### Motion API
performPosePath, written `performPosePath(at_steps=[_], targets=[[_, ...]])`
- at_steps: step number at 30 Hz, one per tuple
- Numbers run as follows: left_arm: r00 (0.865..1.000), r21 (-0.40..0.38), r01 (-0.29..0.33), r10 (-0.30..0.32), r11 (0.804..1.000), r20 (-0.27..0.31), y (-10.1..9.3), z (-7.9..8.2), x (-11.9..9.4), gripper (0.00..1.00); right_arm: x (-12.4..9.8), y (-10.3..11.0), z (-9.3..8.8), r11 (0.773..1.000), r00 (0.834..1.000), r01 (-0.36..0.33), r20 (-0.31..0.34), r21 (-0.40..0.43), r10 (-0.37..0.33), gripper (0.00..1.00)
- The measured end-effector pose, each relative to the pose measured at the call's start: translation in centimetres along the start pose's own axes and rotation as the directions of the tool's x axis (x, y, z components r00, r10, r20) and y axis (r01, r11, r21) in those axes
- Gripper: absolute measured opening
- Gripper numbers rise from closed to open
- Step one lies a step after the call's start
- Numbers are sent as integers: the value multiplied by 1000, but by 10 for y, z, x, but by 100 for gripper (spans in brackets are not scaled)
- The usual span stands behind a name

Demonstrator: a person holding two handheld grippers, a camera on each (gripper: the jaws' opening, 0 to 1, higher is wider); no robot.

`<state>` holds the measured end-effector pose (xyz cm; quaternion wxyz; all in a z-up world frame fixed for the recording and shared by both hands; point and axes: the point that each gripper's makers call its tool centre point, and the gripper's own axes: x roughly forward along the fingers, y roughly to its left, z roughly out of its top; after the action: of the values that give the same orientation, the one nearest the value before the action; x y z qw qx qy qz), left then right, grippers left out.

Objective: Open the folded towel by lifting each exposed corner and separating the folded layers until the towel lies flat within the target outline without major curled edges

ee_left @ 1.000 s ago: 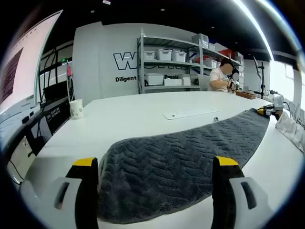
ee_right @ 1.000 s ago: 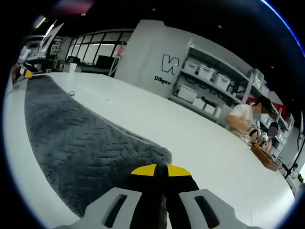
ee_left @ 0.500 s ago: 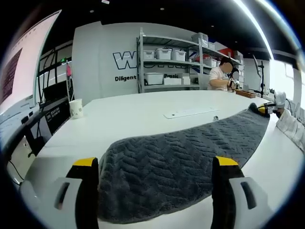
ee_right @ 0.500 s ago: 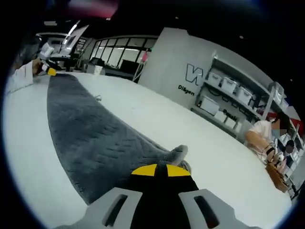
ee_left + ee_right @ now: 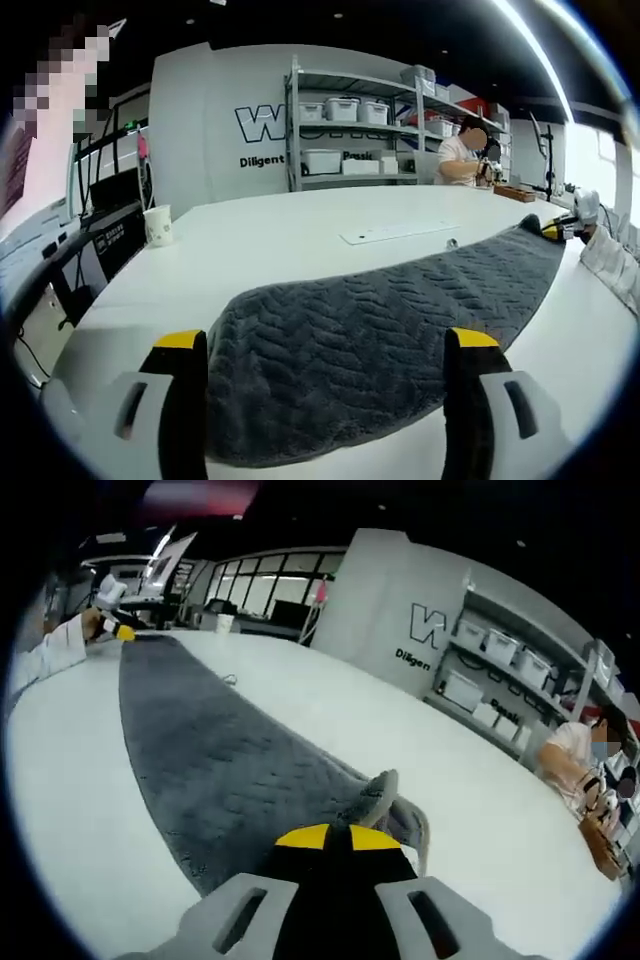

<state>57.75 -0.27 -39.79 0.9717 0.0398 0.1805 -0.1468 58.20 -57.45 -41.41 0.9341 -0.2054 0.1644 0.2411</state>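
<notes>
We count one towel (image 5: 370, 320) on the white table (image 5: 270, 240), one paper cup (image 5: 158, 226). Left gripper (image 5: 325, 345) spread wide, straddling its near end. Right gripper (image 5: 337, 832) pinching the far corner, raised higher than before.

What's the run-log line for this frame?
left gripper: open, jaws straddling towel end | right gripper: shut on towel corner, raised off table | towel: long, unfolding unfinished

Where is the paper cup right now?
In the left gripper view the cup stands on the white table, far left, beyond the towel and near the table's edge.
</notes>
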Motion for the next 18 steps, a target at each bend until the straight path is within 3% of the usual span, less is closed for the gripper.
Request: performPosePath(at_steps=[3,11,15,18], targets=[[1000,0,-3,3,1000,1,1,0,0,97,-1,11,1,998,998,-61,15,21,61,0],[1000,3,-5,5,1000,-6,0,-2,0,96,-3,15,2,995,996,-88,16,44,88,0],[1000,1,-15,15,1000,2,2,0,-1,95,-3,15,2,996,997,-82,15,39,82,9],[1000,2,-16,16,1000,4,2,1,-1,95,-7,19,12,994,994,-99,46,37,97,9]])
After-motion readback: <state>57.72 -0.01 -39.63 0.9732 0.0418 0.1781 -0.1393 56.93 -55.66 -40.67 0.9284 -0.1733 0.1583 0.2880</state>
